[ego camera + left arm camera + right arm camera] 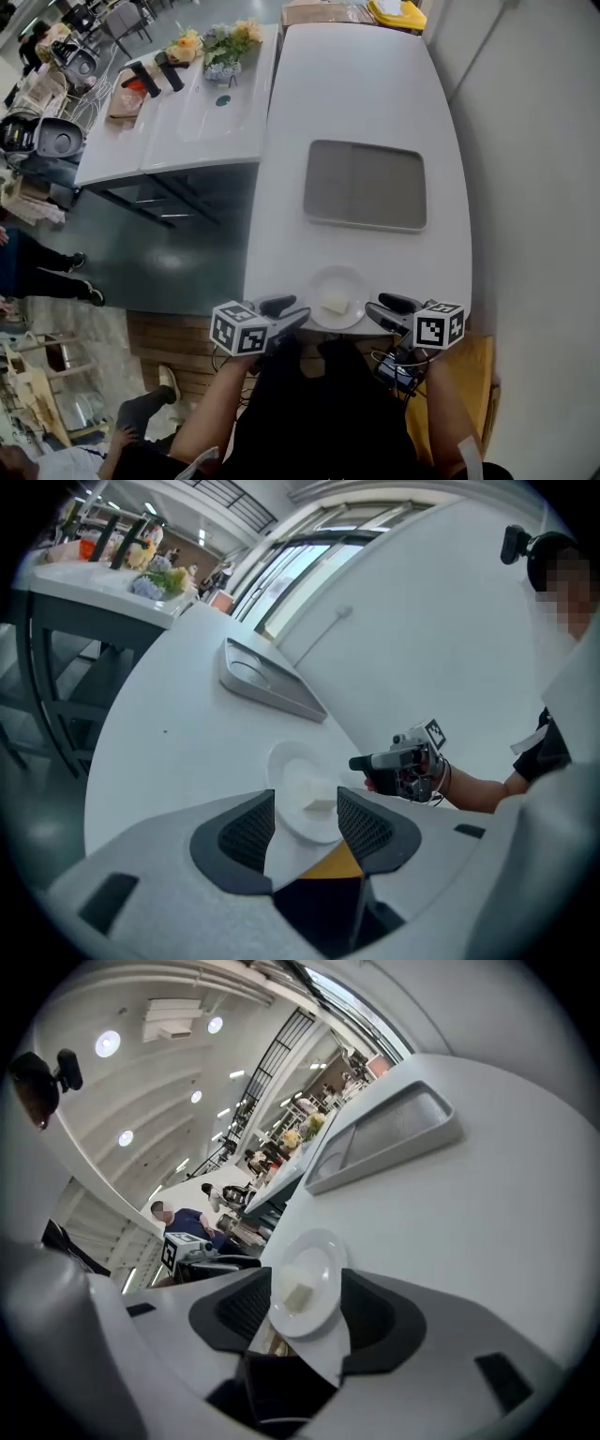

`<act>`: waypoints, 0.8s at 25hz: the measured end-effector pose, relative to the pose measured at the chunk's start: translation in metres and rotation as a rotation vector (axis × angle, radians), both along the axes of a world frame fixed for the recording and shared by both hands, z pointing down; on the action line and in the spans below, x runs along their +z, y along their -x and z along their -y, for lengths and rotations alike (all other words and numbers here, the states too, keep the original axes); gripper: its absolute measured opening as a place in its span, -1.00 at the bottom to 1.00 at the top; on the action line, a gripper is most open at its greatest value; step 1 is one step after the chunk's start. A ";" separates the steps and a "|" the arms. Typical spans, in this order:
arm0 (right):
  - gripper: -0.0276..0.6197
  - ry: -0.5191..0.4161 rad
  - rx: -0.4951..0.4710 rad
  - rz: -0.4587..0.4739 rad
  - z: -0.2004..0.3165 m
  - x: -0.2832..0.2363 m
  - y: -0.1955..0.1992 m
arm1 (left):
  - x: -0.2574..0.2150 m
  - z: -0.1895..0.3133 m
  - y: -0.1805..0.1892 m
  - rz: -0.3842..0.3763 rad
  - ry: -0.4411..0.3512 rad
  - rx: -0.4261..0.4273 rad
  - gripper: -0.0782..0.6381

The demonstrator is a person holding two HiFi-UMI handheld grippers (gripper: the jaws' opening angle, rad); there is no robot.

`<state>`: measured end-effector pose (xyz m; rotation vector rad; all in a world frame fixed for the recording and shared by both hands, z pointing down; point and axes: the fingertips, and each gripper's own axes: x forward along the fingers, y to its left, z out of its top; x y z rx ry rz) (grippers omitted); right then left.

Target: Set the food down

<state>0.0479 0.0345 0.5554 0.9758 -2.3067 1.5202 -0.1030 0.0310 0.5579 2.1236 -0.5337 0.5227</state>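
Left gripper (289, 312) and right gripper (389, 309) gape wide, empty, flanking the plate (319, 280) at bottom centre; clipping it could tip the food (334, 302) off the table (375, 112) edge.

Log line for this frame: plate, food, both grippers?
plate: on table, near edge | food: pale block on plate | left gripper: open, left of plate | right gripper: open, right of plate | tray: beyond plate

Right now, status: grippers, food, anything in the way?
Both open: left gripper, right gripper, flanking the plate. The food sits on it, at the near edge of the table. Beyond, a tray; nothing in the way.
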 end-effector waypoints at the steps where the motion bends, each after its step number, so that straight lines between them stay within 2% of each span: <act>1: -0.28 0.025 -0.019 -0.012 -0.001 0.008 0.001 | 0.005 0.000 0.000 0.025 0.015 0.001 -0.28; 5: -0.28 0.102 -0.071 -0.014 -0.003 0.025 0.007 | 0.019 -0.002 -0.003 0.079 0.063 0.007 -0.28; 13: -0.29 0.177 -0.109 -0.003 -0.004 0.037 0.008 | 0.034 -0.001 -0.008 0.155 0.105 0.014 -0.28; 16: -0.30 0.202 -0.106 0.012 -0.001 0.037 0.009 | 0.036 0.000 -0.012 0.164 0.123 0.011 -0.29; 20: -0.42 0.245 -0.112 0.037 -0.002 0.040 0.014 | 0.038 0.000 -0.016 0.172 0.136 0.009 -0.34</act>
